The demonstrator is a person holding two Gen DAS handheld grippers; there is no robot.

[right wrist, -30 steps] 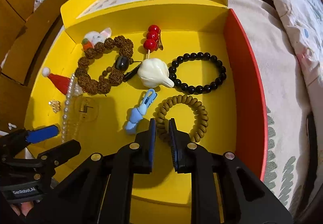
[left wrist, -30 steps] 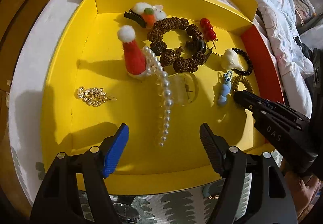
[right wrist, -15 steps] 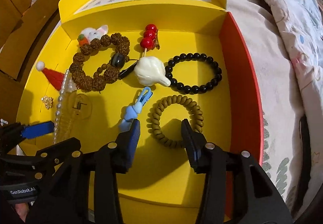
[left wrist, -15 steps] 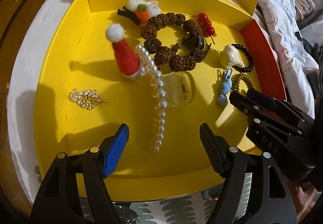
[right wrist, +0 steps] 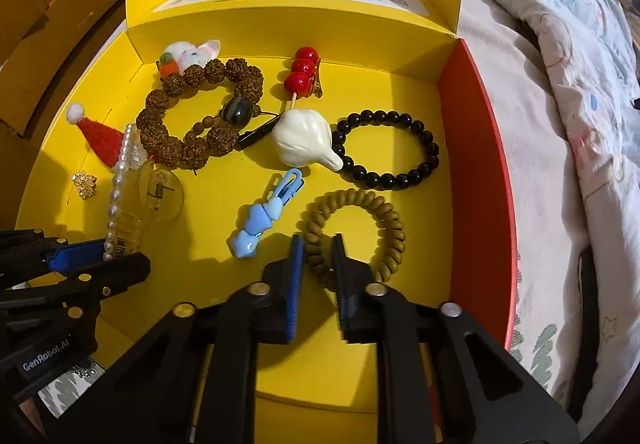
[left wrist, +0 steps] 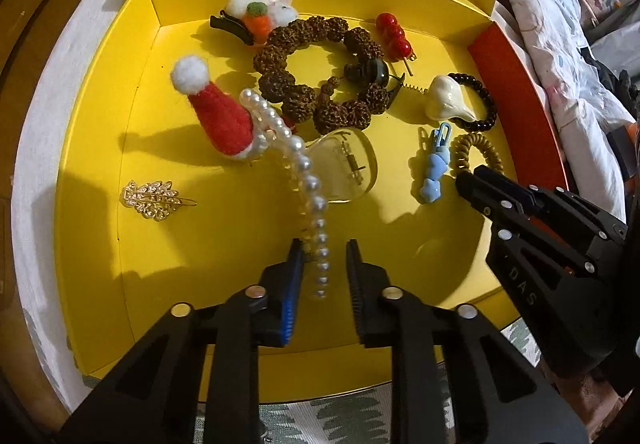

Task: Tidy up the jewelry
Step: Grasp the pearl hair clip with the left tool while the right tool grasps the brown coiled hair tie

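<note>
Both pairs of jaws, spread wide half a second ago, are now drawn in. The pearl clip (left wrist: 308, 184) is straddled at its near end by the left gripper (left wrist: 322, 276), whose jaws are closing with a sliver of gap visible beside the pearls, so a firm pinch cannot be confirmed. Its long axis runs away from the jaws toward the Santa hat clip (left wrist: 222, 116), so it is likely to be lifted end-first. Right of the pearl clip, the coiled hair tie (right wrist: 352, 232) is pinched at its near rim by the right gripper (right wrist: 316, 256), each arm being served by the item nearest it. Beyond the pearl clip lie a brown bead bracelet (left wrist: 320, 72) and, to its left, a gold leaf brooch (left wrist: 154, 198). Everything is held in a yellow tray (left wrist: 100, 244) set on a bed with a pale patterned quilt (right wrist: 568, 56).
</note>
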